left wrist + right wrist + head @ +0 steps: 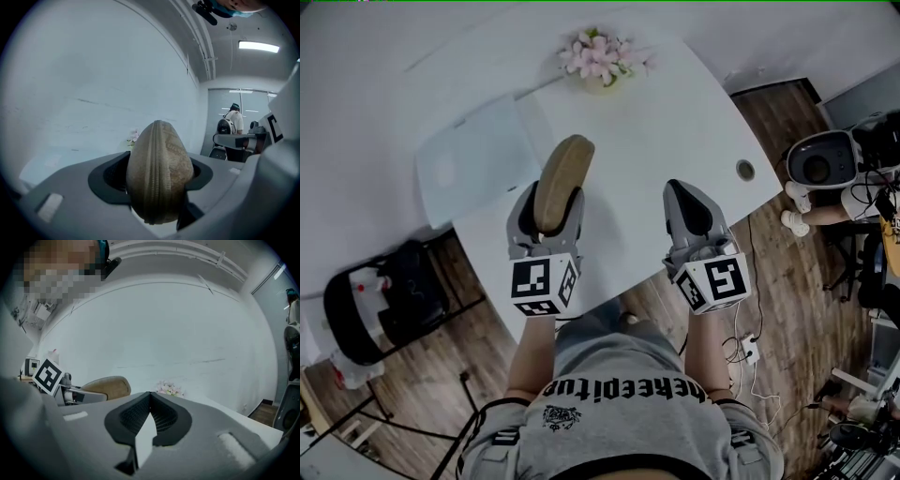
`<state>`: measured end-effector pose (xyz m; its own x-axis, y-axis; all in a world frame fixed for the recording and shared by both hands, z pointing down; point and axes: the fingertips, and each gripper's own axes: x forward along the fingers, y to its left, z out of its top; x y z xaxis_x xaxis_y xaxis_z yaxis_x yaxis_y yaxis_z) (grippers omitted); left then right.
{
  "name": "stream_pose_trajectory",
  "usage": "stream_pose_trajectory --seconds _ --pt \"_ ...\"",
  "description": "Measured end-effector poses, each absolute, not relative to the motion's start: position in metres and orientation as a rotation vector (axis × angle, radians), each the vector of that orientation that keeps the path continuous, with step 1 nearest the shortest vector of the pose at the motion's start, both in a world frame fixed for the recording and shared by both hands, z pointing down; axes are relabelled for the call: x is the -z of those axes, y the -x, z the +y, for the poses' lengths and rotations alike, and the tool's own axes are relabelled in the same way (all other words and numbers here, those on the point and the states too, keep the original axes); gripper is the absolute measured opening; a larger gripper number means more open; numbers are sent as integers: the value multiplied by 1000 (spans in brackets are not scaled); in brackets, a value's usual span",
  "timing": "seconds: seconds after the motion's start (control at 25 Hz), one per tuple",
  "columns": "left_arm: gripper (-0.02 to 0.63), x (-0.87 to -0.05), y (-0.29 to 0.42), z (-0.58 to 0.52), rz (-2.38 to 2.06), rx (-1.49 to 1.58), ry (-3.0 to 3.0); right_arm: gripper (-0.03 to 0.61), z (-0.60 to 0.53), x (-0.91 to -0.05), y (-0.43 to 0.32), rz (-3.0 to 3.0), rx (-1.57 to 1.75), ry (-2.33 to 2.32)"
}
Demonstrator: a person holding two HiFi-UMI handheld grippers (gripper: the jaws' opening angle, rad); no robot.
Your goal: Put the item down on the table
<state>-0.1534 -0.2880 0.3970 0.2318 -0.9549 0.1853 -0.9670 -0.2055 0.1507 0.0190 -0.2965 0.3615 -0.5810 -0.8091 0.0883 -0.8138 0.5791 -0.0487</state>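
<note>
Tan zippered case (563,173) sits pinched between the jaws of the left gripper (551,201), held above the near part of the white table (661,122), left of the frame's centre. In the left gripper view its zipper seam runs up the middle, facing the camera, and both pads press on its sides.

A pale rectangular mat (476,156) lies on the table just to the upper left of the case. A small bunch of pink flowers (601,56) stands near the top edge. A round hole (745,170) shows at the table's right rim. A black chair (386,302) stands on the wooden floor at lower left.

The right gripper (682,191) is held beside the left one, at centre right, jaws pressed together at the tips with nothing between them. Both grippers point away from the person's body, toward the flowers.
</note>
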Motion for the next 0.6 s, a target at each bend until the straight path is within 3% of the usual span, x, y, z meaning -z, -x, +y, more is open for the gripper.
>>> stream_pose_trajectory --seconds 0.6 --pt "304 -484 132 -316 -1647 -299 -2222 -3 -305 -386 -23 -2656 -197 -1441"
